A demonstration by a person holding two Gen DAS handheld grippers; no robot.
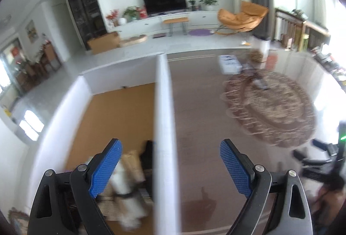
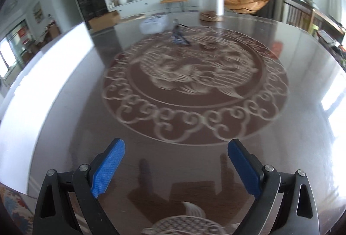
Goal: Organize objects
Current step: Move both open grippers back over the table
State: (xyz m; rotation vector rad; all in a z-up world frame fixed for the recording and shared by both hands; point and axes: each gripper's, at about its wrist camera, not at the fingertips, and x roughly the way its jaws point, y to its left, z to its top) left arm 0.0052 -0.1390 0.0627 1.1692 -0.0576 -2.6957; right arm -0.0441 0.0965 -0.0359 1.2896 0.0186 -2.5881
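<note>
My left gripper (image 1: 169,144) is open with nothing between its blue pads. It hangs above the right wall of a white box (image 1: 163,105) with a brown floor. In the box's near corner lie a white cylinder (image 1: 127,196), a tan packet (image 1: 134,165) and a black object (image 1: 148,155), all blurred. My right gripper (image 2: 177,142) is open and empty above the dark table (image 2: 75,127), just short of its round ornament (image 2: 194,83). At the table's far side are a white packet (image 2: 154,23), a clear jar (image 2: 210,6), a blue-grey tool (image 2: 178,37) and a small brown piece (image 2: 208,46).
The white box (image 2: 54,66) bounds the table's left side in the right wrist view. A black device (image 1: 320,161) with a green light stands at the right edge of the left wrist view. Behind the table are a TV cabinet, plants and an orange chair.
</note>
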